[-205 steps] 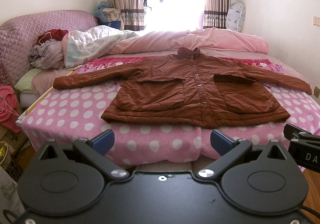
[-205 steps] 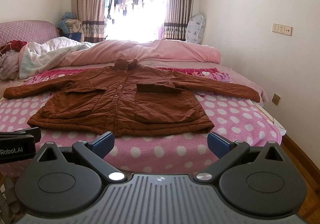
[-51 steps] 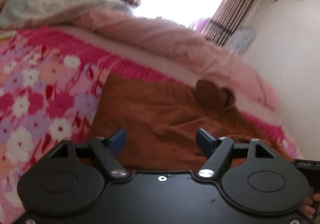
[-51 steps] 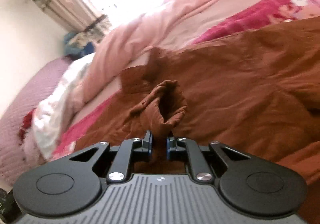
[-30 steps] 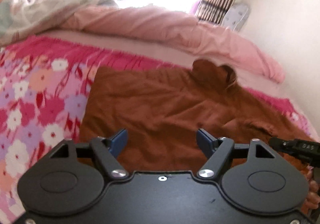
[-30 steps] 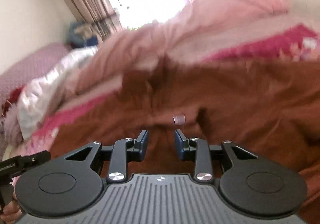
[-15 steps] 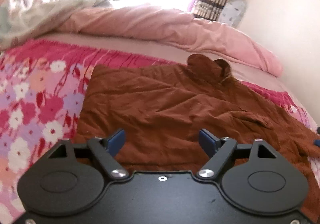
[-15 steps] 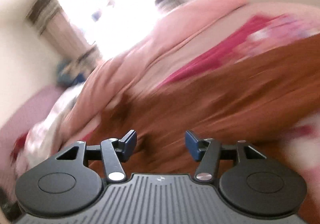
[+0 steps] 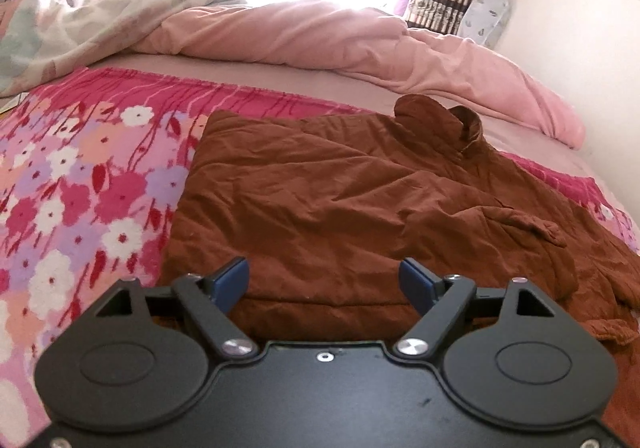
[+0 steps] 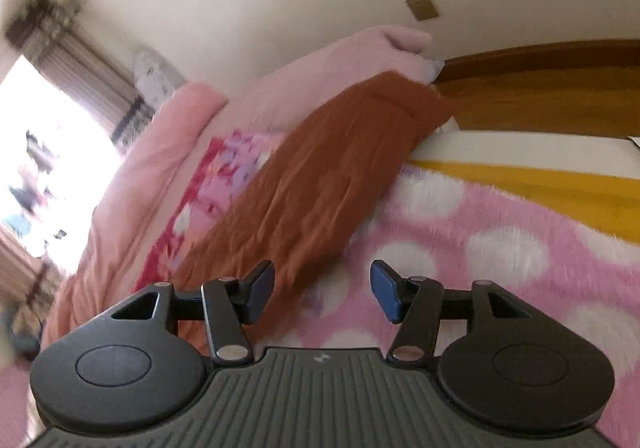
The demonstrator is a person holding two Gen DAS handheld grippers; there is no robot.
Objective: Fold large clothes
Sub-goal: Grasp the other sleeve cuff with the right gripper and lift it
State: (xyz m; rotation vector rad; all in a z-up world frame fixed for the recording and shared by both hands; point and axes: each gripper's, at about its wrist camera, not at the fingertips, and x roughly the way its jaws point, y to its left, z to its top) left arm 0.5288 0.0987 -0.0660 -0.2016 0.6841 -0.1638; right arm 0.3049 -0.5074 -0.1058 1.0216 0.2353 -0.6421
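Observation:
A brown padded jacket [image 9: 340, 200] lies on the bed, collar [image 9: 440, 116] at the far side, and one sleeve is folded across its body. My left gripper [image 9: 326, 282] hovers low over the jacket's near left part, open, with nothing gripped. In the right wrist view, which is rolled, the jacket's other sleeve [image 10: 340, 168] stretches out flat to the bed's edge. My right gripper [image 10: 322, 292] is open above the pink polka-dot blanket [image 10: 500, 256]. Its left finger [image 10: 260, 288] is beside the sleeve's near edge, and nothing is held.
A pink duvet [image 9: 320, 36] and a white patterned quilt [image 9: 80, 20] are heaped along the bed's far side. A floral pink blanket [image 9: 80, 176] lies left of the jacket. Past the sleeve's cuff the bed ends at a yellow-striped sheet [image 10: 520, 184] and wooden floor [image 10: 540, 96].
My right gripper let go of the folded sleeve's cuff, opened, then swung and rolled away to the outstretched sleeve by the bed's edge. The left gripper has barely moved.

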